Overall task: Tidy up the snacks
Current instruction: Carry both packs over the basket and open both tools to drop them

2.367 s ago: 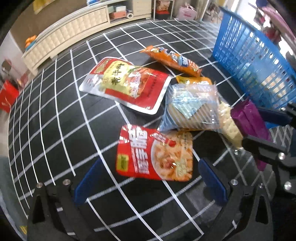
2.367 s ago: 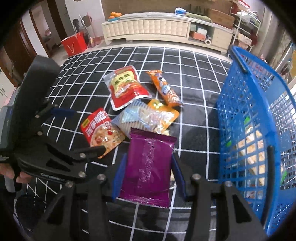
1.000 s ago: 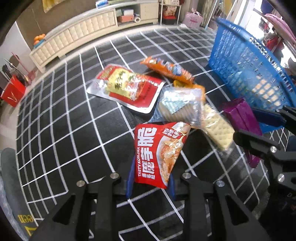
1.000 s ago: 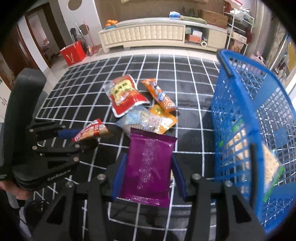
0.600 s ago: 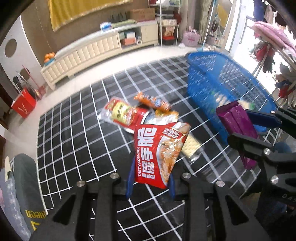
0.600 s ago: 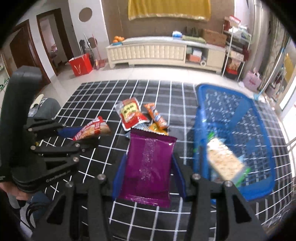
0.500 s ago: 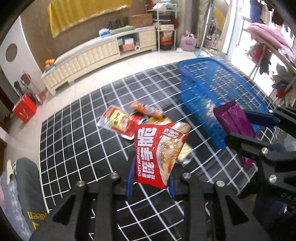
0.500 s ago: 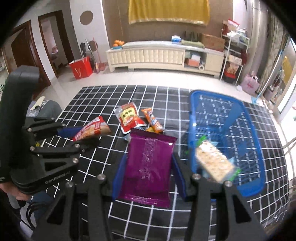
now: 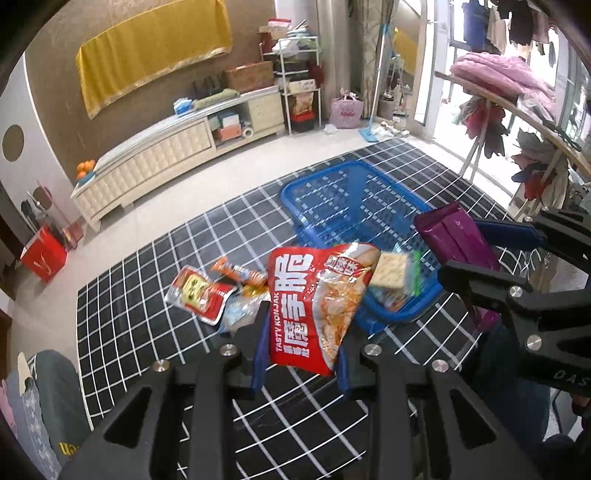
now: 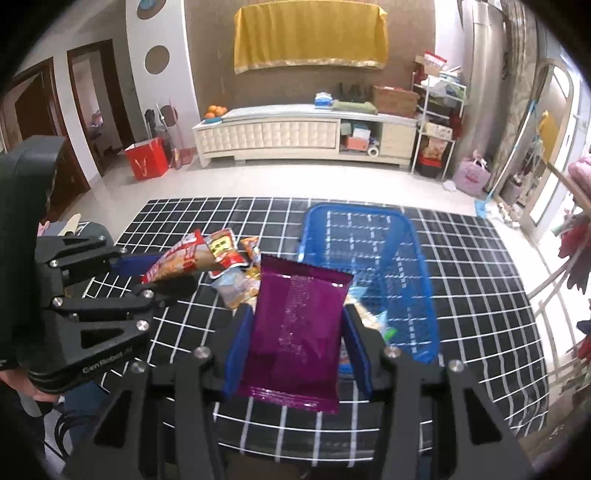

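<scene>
Cream cabinet (image 10: 295,138) against the wall; yellow cloth (image 10: 310,35) above; red bag (image 10: 147,158) beside.

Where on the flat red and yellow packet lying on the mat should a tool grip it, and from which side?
Probably the red and yellow packet is best taken by its near silver edge from above; it lies flat and that side is free, while other snacks crowd its right.

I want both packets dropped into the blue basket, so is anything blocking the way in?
Nothing visible does. The blue basket is open-topped, with only a cracker pack inside. The purple packet and red konjac packet are held above the mat.
</scene>
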`<state>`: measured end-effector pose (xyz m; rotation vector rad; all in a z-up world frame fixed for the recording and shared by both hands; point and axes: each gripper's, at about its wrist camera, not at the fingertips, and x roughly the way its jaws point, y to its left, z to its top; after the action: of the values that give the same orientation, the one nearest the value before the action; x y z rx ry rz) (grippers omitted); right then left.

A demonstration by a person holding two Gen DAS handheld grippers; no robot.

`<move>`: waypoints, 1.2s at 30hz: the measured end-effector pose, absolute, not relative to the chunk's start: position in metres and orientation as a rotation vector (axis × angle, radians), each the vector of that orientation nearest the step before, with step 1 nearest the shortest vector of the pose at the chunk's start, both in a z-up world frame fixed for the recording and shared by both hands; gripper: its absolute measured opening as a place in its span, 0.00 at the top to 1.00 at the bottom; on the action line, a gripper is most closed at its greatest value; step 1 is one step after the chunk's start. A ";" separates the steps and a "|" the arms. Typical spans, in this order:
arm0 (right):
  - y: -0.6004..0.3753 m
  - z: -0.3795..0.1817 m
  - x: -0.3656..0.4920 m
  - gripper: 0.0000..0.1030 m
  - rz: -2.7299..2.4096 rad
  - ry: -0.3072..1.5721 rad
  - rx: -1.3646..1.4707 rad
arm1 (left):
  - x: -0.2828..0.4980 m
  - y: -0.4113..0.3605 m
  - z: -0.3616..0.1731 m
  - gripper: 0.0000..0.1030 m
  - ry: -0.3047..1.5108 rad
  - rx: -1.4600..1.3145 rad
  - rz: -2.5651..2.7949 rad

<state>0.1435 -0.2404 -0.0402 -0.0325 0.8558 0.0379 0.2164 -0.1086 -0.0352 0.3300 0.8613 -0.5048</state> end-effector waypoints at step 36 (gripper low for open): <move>-0.372 -0.111 0.233 0.48 0.026 1.006 0.051 | 0.339 -0.248 -0.120 0.72 1.014 0.448 -0.581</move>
<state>0.2333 -0.3721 -0.1106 0.0513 1.0056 0.0265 0.3393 -0.2480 -0.1203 0.4483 1.0141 -0.5815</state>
